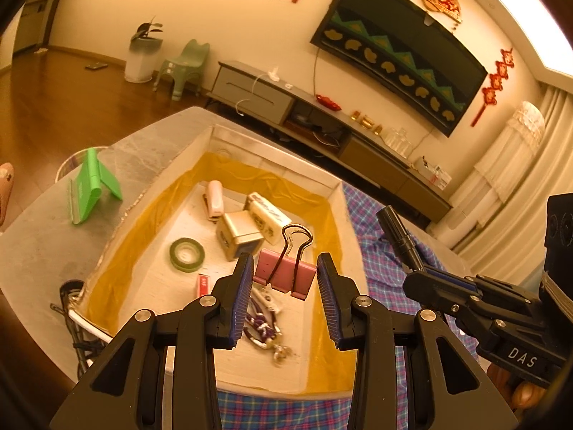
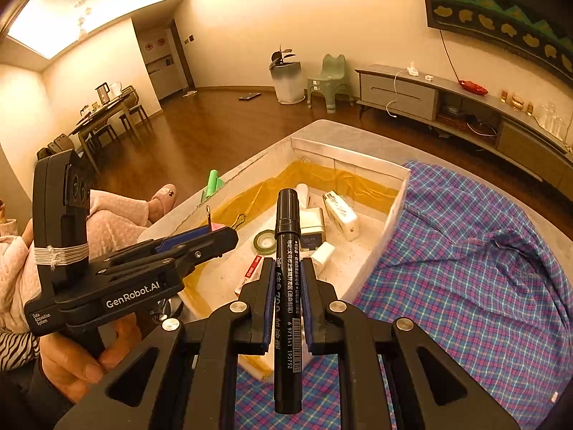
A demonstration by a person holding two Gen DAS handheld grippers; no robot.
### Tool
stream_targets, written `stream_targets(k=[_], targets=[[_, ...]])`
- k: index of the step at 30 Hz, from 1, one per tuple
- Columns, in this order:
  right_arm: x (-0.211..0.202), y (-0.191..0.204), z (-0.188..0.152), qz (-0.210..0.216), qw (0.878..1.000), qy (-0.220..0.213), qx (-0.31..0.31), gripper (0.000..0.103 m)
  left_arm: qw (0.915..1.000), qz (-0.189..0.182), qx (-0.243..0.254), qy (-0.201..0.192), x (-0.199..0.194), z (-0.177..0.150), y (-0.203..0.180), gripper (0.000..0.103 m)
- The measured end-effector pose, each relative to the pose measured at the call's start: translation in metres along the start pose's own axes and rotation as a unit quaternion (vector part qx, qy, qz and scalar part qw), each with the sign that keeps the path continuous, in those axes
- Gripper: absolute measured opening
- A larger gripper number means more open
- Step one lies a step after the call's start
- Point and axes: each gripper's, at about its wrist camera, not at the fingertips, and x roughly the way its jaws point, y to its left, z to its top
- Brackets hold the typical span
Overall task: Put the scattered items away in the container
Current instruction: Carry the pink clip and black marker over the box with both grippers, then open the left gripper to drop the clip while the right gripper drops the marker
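left gripper clamps pink clip, 2 black wire handles up, above box | right gripper clamps black marker, white print, over box edge

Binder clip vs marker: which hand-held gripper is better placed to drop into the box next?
Left, probably. The left hand-held gripper holds the pink binder clip directly over the open box. The right hand-held gripper holds the black marker nearer the box's edge by the plaid cloth.

one binder clip, one marker, one tape roll
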Motion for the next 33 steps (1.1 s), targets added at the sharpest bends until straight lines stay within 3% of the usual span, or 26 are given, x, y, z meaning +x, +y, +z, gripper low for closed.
stream_targets(k=[11,20,26,33], targets=[[0.032,-0.003,0.026,0.008,1.000,0.012,0.022,0.015,0.9998,0.001,-0.010,0.018,0.018,0.006,0.008,0.038],[0.060,-0.010,0.040,0.005,0.999,0.028,0.034,0.014,0.9985,0.035,-0.031,0.027,0.027,0.009,0.034,0.038],[0.080,-0.021,0.043,0.001,0.998,0.041,0.050,0.014,0.9973,0.067,-0.016,0.025,0.026,0.013,0.050,0.038],[0.099,-0.027,0.044,-0.009,0.997,0.054,0.049,0.014,0.9961,0.081,0.002,0.036,0.029,0.019,0.065,0.038]])
